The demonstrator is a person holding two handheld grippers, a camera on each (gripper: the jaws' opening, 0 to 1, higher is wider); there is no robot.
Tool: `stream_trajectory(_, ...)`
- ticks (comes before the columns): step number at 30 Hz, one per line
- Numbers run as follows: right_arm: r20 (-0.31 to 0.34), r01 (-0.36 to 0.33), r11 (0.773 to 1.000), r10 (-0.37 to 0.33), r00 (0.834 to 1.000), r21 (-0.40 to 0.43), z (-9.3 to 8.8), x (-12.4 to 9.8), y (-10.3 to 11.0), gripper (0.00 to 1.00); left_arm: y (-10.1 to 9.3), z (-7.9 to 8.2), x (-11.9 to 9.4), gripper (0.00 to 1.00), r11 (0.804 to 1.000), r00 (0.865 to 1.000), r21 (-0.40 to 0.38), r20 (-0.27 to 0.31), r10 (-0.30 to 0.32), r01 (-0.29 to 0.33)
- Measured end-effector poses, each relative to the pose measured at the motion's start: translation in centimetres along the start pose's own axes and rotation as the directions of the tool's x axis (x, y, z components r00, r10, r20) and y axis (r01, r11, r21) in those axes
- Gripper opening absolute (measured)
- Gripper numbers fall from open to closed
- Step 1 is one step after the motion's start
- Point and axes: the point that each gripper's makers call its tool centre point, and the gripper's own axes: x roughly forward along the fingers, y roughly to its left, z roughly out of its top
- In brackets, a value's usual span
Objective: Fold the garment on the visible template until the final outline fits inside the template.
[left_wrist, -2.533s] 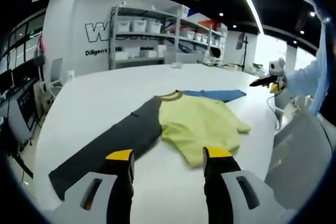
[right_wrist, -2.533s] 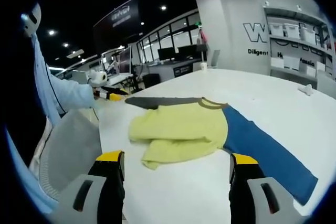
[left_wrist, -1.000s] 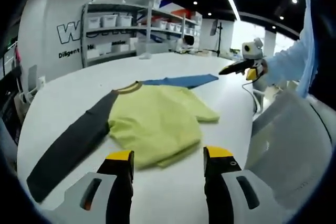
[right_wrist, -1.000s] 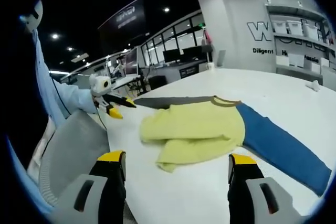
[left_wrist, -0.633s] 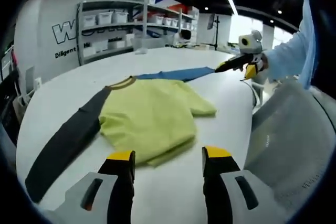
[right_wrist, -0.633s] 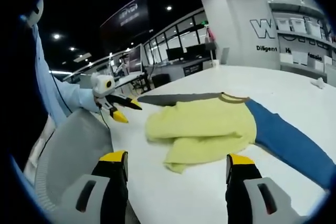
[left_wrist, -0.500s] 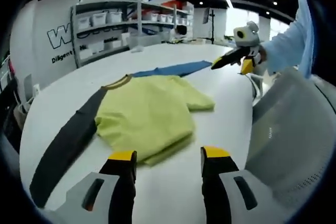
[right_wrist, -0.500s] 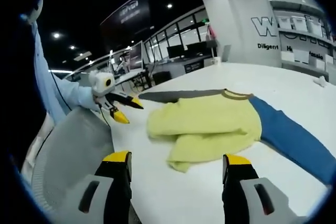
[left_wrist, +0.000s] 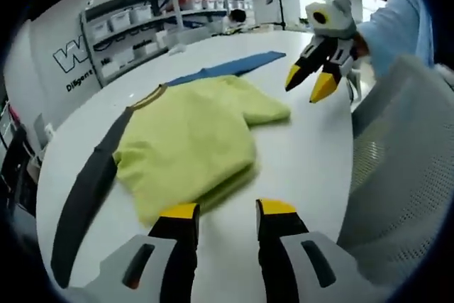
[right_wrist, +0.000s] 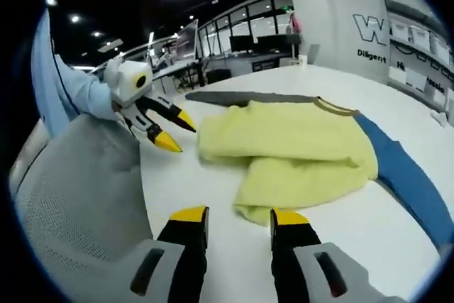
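Left gripper view: left tongs [left_wrist: 223, 211], grey jaws with yellow tips, stood spread with nothing between them, just short of the near folded edge of the soft yellow-green knit garment [left_wrist: 188, 136]. The garment lay straight ahead on the smooth white counter [left_wrist: 305, 154]. Its body was doubled over, rumpled along the near edge. A flat dark grey sleeve [left_wrist: 85, 189] ran out to the left of the tongs and a blue sleeve [left_wrist: 227, 67] stretched far ahead. Right tongs [left_wrist: 312, 83] hung ahead-right above the counter, tips parted and empty. No template outline could be made out.

Right gripper view: right tongs [right_wrist: 240, 218] were spread, tips just short of the near yellow-green fold [right_wrist: 298, 175], apart from it. The blue sleeve [right_wrist: 404, 175] ran off to the right, the grey sleeve [right_wrist: 241, 97] far ahead. Left tongs [right_wrist: 167, 129] came in from the left, open, near the garment's left corner. A grey mesh surface [right_wrist: 78, 196] sat at the left.

Risks, as I judged them: the knit was limp and layered, so a shallow pinch could catch only the top layer and drag the fold open. The counter was slick, so a one-sided pull could slide the whole garment. Both long sleeves were unfolded and could trail outside the final outline.
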Motion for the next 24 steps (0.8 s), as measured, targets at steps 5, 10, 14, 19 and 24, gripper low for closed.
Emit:
stream_trajectory(5, -0.021, 0.003, 1.000, -0.003, 1.000, 0.005, -0.7, 0.4, -0.1, 0.25, -0.1, -0.5, 0.4, 0.28, 1.000, 1.000, -0.002, -0.020, 0.011, -0.011)
stream_trajectory(10, -0.043, 0.007, 1.000, -0.008, 0.999, -0.028, -0.8, 1.1, -0.1, 0.24, 0.2, -0.7, 0.8, 0.27, 1.000, 0.999, 0.012, -0.036, 0.017, -0.017)
stream_trajectory(14, -0.047, 0.017, 1.000, -0.018, 0.999, -0.018, -0.7, 1.6, -0.6, 0.24, 0.7, -0.5, 1.1, 0.26, 0.999, 0.999, 0.039, -0.036, 0.031, -0.030)
stream_trajectory(19, -0.062, 0.023, 0.999, -0.025, 0.998, -0.035, -0.6, 2.3, -0.7, 0.23, 1.2, -0.2, 1.2, 0.26, 0.996, 0.998, 0.083, -0.037, 0.045, -0.042)
stream_trajectory(24, -0.093, 0.039, 0.993, -0.050, 0.994, -0.112, -0.7, 3.1, -0.6, 0.20, 1.8, 0.1, 1.1, 0.25, 0.989, 0.997, 0.131, -0.026, 0.073, -0.069)
